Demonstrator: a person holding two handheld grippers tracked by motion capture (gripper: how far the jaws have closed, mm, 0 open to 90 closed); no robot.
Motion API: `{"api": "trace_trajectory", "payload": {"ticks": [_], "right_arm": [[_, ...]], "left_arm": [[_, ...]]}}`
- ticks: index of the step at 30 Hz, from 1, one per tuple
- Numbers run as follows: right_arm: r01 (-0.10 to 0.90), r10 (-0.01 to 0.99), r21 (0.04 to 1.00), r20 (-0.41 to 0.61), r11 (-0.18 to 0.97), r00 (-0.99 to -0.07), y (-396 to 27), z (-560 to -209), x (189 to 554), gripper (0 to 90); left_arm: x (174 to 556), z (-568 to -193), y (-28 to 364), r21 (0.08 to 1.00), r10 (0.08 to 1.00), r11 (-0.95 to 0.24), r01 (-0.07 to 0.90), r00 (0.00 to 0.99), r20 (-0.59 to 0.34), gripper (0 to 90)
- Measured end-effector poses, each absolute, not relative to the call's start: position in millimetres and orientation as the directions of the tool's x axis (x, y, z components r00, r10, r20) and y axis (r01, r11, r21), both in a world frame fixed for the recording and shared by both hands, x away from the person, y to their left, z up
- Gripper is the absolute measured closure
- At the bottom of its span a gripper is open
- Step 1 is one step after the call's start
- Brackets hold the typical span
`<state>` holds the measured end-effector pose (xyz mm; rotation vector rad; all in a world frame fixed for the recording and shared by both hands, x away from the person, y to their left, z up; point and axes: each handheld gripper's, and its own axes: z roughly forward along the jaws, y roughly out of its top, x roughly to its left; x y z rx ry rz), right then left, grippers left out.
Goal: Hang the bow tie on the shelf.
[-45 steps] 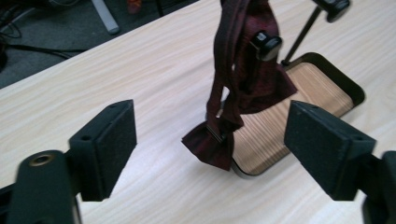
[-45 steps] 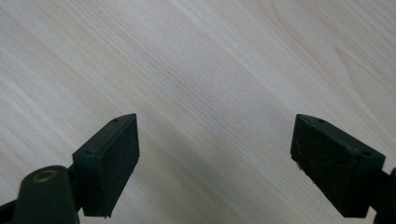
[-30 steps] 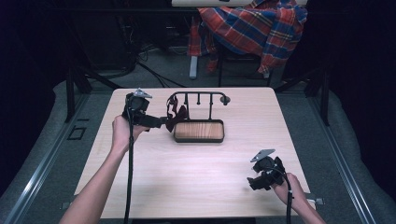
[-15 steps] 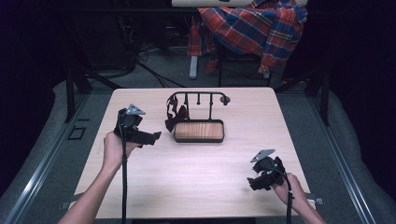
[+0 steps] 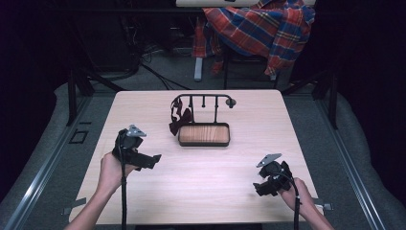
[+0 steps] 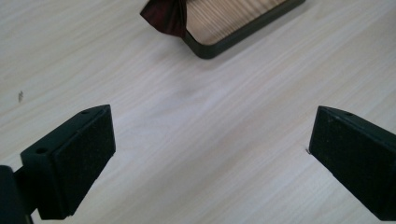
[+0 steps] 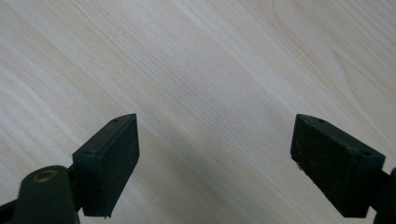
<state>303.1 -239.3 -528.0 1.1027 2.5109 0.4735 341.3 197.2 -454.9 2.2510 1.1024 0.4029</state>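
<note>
Left gripper (image 5: 152, 160): jaws just opening wide, nothing between them.
Bow tie (image 5: 179, 120): hanging on rack (image 5: 203, 98), well ahead.
Right gripper (image 5: 261, 184): wide open, empty, over table (image 5: 206, 187).

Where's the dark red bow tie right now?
In the high view the dark red bow tie hangs at the left end of the black rack, by the wooden tray's left corner, up and right of the open left gripper.

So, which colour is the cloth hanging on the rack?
Dark red cloth, best in the high view.
</note>
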Motion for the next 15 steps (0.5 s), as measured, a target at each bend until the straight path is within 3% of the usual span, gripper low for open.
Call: {"api": "trace_trajectory", "payload": {"ticks": [15], "right_arm": [[0.625,0.746,0.438,-0.186,0.646,-0.640,-238,-528,302,15.2]], "left_arm": [[318,-483,205,0.568,0.799,-0.501,0.653,0.601,0.013,0.2]]}}
